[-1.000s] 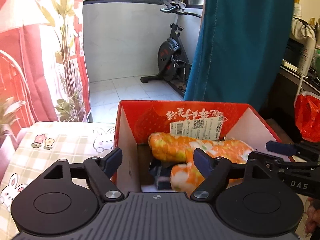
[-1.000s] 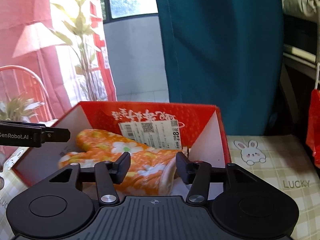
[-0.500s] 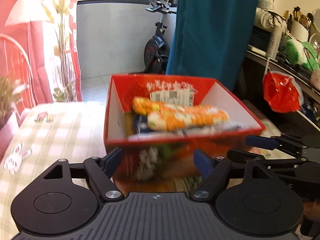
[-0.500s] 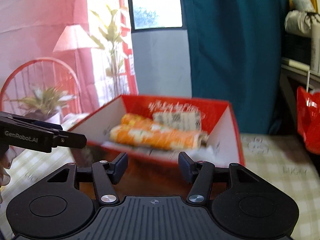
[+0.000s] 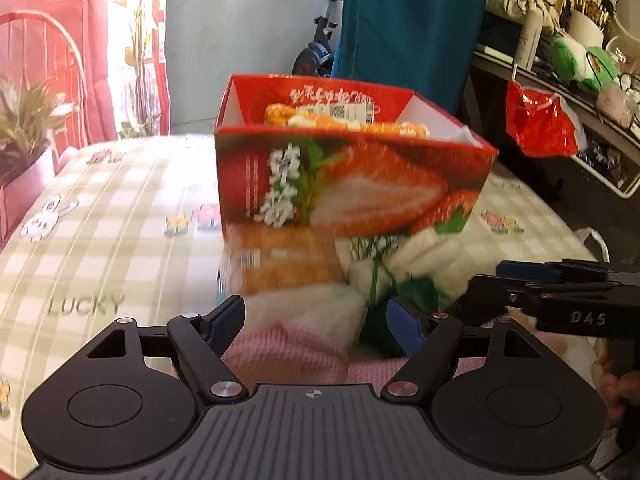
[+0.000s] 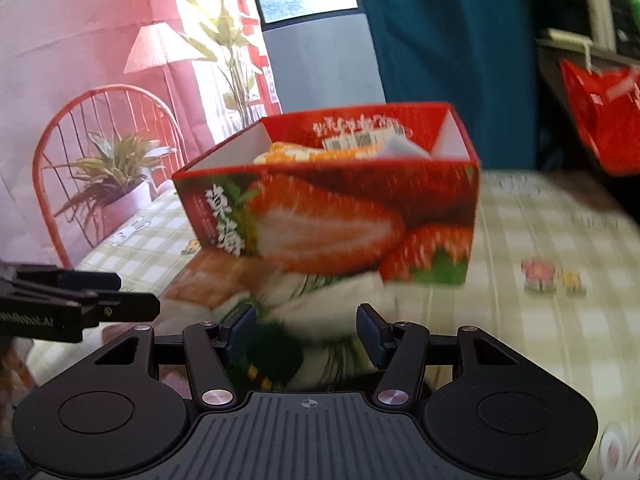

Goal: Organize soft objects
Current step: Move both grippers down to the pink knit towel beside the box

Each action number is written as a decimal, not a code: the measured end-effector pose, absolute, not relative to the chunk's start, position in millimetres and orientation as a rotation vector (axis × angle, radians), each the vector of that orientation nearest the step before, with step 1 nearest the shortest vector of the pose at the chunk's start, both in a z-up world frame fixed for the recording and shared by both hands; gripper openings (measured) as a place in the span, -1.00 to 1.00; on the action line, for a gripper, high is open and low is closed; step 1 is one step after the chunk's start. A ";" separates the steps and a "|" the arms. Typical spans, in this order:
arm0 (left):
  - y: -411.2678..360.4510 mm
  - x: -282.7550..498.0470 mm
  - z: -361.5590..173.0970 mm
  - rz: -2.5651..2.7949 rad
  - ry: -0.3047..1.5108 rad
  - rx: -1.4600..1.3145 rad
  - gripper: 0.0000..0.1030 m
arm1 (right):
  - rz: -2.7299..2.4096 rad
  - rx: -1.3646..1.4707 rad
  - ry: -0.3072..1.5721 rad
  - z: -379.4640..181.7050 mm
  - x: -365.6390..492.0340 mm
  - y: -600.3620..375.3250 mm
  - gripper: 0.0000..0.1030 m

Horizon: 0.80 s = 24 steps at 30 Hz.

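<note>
On my left wrist view: left tool (image 5: 316,320) open, empty, above pink cloth (image 5: 288,354); strawberry box (image 5: 352,184) beyond holds orange rolls (image 5: 348,120).
Right wrist view: right tool (image 6: 306,330) open over white floral cloth (image 6: 340,300). Step: picking next; next, lower and close.

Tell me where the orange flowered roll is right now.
The orange flowered roll lies inside the red strawberry box, centre of both wrist views, on the checked tablecloth beyond the loose cloths.

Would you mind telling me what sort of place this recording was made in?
Most likely a lived-in home: an exercise bike by the window, a table with a bunny-print checked tablecloth, and a cluttered shelf holding makeup brushes.
</note>
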<state>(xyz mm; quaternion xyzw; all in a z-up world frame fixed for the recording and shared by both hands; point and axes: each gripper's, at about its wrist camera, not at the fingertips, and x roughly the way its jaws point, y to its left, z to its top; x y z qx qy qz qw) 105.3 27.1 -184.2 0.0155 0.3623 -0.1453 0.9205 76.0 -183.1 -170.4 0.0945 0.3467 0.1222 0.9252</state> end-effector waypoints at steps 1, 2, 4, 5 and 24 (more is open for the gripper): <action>28.4 102.8 -188.1 -0.302 0.755 0.024 0.55 | 0.244 0.206 0.723 -173.7 71.5 -185.7 0.02; 29.2 100.5 -191.6 -0.302 0.765 0.017 0.55 | 0.233 0.210 0.735 -176.7 67.4 -188.6 0.02; 29.5 96.7 -197.0 -0.296 0.777 0.009 0.54 | 0.217 0.211 0.759 -182.8 58.9 -191.5 0.02; 30.2 94.8 -199.3 -0.293 0.774 0.004 0.54 | 0.204 0.206 0.772 -184.8 55.1 -191.8 0.02; 35.5 82.9 -224.3 -0.285 0.816 -0.047 -0.06 | 0.169 0.128 0.903 -199.1 40.6 -189.1 0.27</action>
